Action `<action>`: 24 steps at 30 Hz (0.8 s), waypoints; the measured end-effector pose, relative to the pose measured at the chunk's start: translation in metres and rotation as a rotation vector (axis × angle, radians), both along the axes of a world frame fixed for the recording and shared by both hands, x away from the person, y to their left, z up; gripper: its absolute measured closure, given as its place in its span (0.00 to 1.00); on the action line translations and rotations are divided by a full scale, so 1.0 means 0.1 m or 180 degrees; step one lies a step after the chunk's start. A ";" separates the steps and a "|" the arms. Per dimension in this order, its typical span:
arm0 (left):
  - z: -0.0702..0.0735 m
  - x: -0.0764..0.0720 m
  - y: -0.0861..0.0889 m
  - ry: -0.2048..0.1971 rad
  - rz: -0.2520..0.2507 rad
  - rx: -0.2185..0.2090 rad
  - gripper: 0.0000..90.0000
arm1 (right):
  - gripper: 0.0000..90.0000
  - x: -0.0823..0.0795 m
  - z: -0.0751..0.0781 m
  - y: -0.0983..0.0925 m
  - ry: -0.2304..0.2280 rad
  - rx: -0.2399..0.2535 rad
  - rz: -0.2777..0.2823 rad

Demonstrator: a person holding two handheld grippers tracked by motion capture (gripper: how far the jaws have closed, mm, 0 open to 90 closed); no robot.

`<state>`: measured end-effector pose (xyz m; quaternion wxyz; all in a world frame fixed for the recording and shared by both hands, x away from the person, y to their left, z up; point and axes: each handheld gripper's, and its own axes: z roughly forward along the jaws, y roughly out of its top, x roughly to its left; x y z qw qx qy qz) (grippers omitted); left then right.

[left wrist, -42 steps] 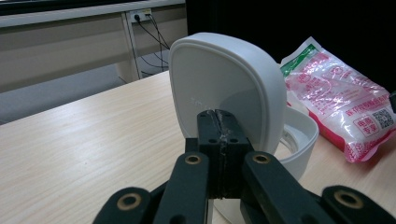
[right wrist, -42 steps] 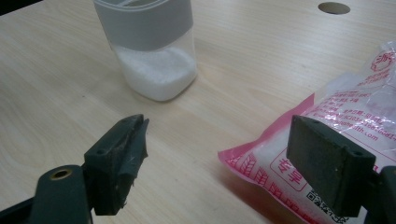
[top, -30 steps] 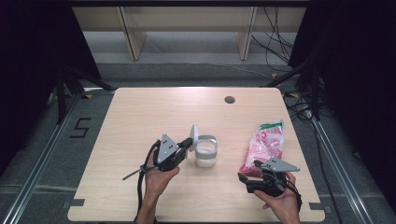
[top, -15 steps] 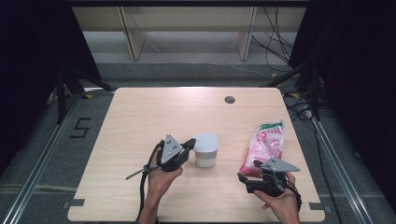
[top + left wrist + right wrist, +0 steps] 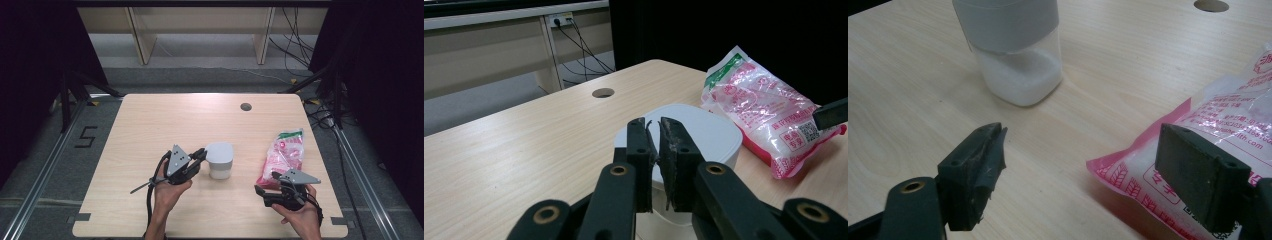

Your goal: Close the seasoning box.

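A clear square container (image 5: 219,159) with a white lid holds white grains and stands near the table's middle. My left gripper (image 5: 202,154) is shut with nothing in it, its tips at the lid's (image 5: 704,135) left edge; the left gripper (image 5: 653,131) jaws almost meet. A pink and clear bag (image 5: 286,154) of white grains lies to the right. My right gripper (image 5: 266,183) is open at the bag's near corner. In the right gripper view the right gripper (image 5: 1088,142) has its jaws wide apart, one over the bag (image 5: 1228,125), and the container (image 5: 1015,55) stands ahead.
The wooden table (image 5: 150,120) has a round cable hole (image 5: 245,106) at the far right. Beyond the far edge are a shelf's legs and floor cables. Dark curtains flank both sides.
One second ago the container's lid stood flipped up. It is down on the container now, and my left gripper has shifted slightly right against it. The right gripper has stayed put.
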<state>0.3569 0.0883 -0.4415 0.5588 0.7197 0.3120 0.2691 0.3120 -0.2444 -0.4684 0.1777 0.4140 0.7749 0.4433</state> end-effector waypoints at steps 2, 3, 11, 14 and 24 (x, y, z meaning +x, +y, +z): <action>0.00 -0.01 0.01 0.0009 -0.0008 -0.0036 0.88 | 0.23 0.00 0.00 0.00 0.0005 0.0016 0.0023; 0.00 -0.01 0.02 -0.0001 -0.0025 -0.0026 0.87 | 0.23 0.00 0.00 0.00 -0.0003 0.0019 0.0020; -0.04 -0.07 0.07 0.0043 -0.0068 -0.0060 0.78 | 0.23 0.03 -0.01 -0.02 -0.0047 -0.0010 0.0096; -0.06 -0.09 0.09 0.0083 -0.0075 -0.0102 0.73 | 0.23 0.02 0.00 -0.03 -0.0017 0.0002 0.0058; -0.15 -0.20 0.09 0.0137 -0.0130 -0.0130 0.62 | 0.23 0.03 -0.01 -0.05 -0.0024 -0.0026 0.0063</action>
